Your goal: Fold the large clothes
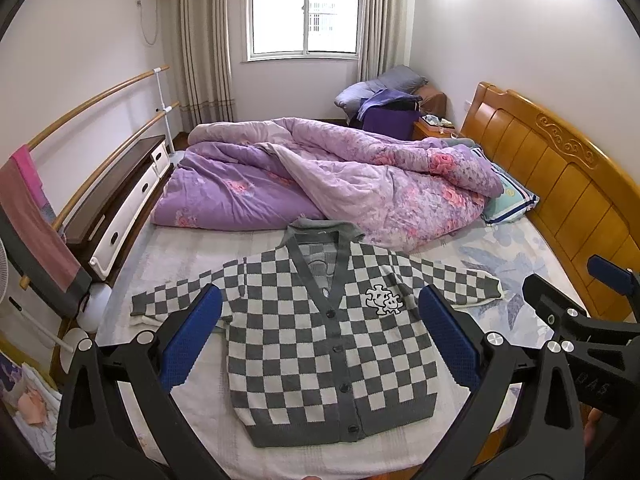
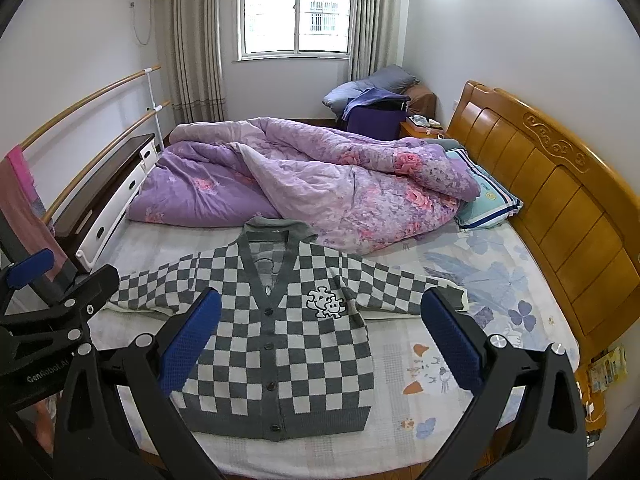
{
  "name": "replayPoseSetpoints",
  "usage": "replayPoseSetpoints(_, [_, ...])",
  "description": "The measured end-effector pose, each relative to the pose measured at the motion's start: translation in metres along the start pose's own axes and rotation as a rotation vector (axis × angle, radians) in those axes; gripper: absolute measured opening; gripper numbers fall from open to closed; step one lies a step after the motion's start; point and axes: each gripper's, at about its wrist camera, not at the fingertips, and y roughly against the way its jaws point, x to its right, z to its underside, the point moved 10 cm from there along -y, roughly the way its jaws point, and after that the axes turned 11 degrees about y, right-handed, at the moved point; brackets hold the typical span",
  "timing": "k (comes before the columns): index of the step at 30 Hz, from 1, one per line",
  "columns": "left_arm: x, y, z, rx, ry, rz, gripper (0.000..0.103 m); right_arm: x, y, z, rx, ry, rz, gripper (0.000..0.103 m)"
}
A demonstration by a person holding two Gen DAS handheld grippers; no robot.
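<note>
Where quilt (image 1: 340,184) overlaps it, cardigan (image 1: 320,340) collar partly hidden.

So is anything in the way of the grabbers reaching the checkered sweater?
Nothing visible: the checkered cardigan lies flat and uncovered below the open left gripper and right gripper. The purple quilt only touches its collar.

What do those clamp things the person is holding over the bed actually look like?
Each hand-held gripper is a black frame that forks into two long fingers joined by silver bolts. The left hand-held gripper and the right hand-held gripper both carry textured blue pads on the inner faces. White lettering marks the left one's body. No cables show.
</note>
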Motion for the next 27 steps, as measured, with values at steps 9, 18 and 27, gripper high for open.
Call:
replayPoseSetpoints(9, [0.001, -0.0001, -0.0006, 0.0, 0.001, -0.001, 0.098, 0.0024, -0.0011, -0.0012, -0.002, 0.001, 0.002, 0.096])
replayPoseSetpoints(18, [-0.001, -0.0006, -0.003, 0.001, 0.001, -0.003, 0.098, 0.0007, 0.0003, -0.002, -0.004, -0.001, -0.001, 0.096])
replayPoseSetpoints(27, [-0.0033, -0.0037, -0.001, -0.005, 0.002, -0.009, 0.098, -0.0035, 0.0021, -0.0014, -0.004, -0.001, -0.014, 0.096])
